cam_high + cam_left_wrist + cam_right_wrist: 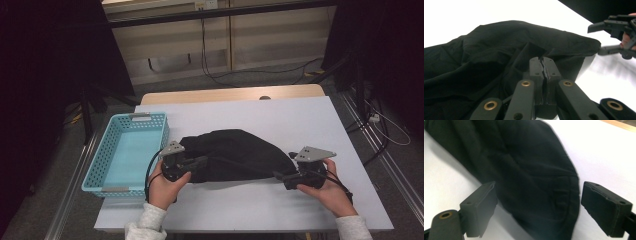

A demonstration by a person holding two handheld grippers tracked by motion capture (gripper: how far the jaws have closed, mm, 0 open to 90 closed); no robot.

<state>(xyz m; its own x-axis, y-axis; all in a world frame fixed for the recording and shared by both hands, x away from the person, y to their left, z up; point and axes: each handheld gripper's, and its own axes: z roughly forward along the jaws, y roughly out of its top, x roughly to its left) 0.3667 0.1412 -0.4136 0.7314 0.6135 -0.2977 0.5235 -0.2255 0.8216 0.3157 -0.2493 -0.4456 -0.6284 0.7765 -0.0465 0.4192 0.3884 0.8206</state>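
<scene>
A black cloth (235, 150) lies bunched on the white table (280, 117), a little nearer the front edge. My left gripper (199, 162) is at the cloth's left end. In the left gripper view its jaws (544, 60) are shut, with a fold of the cloth (499, 50) drawn up to their tips. My right gripper (281, 176) is at the cloth's right end and stands open. In the right gripper view the cloth's hemmed end (529, 157) lies between the wide jaws (537, 187), and neither pad touches it. The left gripper view shows the right gripper (600, 38) open beyond the cloth's tip.
A light blue perforated basket (107, 190) sits at the table's left edge with nothing in it. White tabletop runs behind and to the right of the cloth. Beyond the table are a wooden edge, cables on the floor and dark stands at both sides.
</scene>
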